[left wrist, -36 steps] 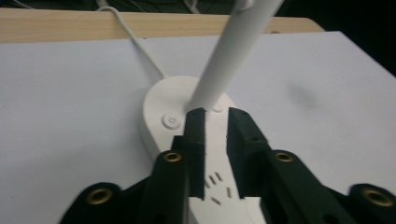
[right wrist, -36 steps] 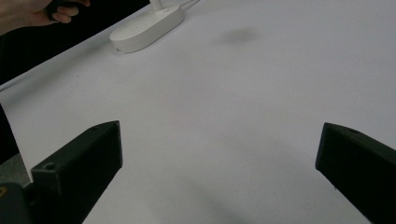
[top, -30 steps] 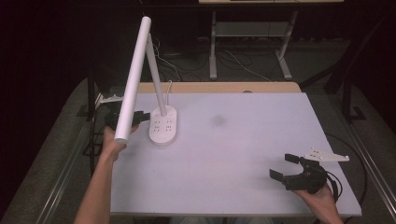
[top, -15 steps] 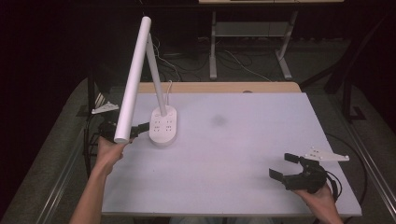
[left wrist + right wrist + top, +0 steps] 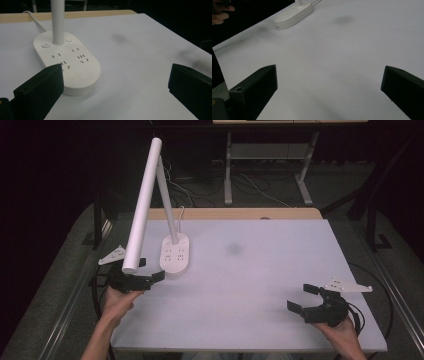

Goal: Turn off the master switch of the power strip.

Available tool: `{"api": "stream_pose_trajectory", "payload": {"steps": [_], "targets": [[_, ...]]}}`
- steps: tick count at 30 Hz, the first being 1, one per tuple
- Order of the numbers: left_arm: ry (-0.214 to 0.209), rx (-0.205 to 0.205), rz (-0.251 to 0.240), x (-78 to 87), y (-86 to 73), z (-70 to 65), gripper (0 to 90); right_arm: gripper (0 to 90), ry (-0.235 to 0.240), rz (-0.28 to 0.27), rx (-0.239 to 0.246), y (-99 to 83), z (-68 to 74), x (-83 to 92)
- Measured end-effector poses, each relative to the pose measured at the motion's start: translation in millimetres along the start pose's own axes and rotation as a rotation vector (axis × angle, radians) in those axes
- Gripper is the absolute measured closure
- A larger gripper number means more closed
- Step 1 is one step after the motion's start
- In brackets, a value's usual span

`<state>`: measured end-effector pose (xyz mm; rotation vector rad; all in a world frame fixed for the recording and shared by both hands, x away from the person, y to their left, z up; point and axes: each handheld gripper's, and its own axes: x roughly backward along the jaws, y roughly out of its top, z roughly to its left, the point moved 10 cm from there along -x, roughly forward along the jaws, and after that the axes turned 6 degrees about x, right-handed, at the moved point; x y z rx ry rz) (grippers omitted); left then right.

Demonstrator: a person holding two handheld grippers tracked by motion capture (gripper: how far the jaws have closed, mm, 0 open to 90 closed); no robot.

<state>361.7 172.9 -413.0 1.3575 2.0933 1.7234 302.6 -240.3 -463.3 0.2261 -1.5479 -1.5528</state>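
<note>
White lamp base (image 5: 175, 254) just beside left hand-held gripper (image 5: 149, 272) | both released

Place: a lab or recording workspace, dimly lit, not a home.
Worktop (image 5: 280, 270): a plain white sheet covers it, bare but for a faint grey smudge (image 5: 234, 249); a wooden edge (image 5: 240, 213) shows along the far side.
Floor (image 5: 65, 270): grey carpet, with loose cables (image 5: 260, 185) trailing across it behind the worktop.
Background: dark, with the metal legs of another table (image 5: 227, 167) standing farther back.
Equipment: a white desk lamp (image 5: 150, 200) on an oval base with built-in power sockets (image 5: 175, 254); its white cord (image 5: 35, 20) runs off the far edge.
Rig: hand-held black tongs with grey plates and trailing cables, left (image 5: 145, 276) and right (image 5: 306, 298), suggest a data-recording setup.
</note>
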Motion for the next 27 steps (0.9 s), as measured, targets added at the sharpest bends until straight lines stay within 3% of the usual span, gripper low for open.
{"api": "stream_pose_trajectory", "payload": {"steps": [18,27], "targets": [[-0.087,-0.055,0.042,-11.2,-41.8,-50.3,0.0,0.1,-0.001,-0.006,0.005,1.1,0.0,1.1],[-0.102,-0.056,0.074,-17.4,-58.3,-55.8,0.0,0.1,0.000,-0.010,0.003,1.4,-0.3,1.2]]}}
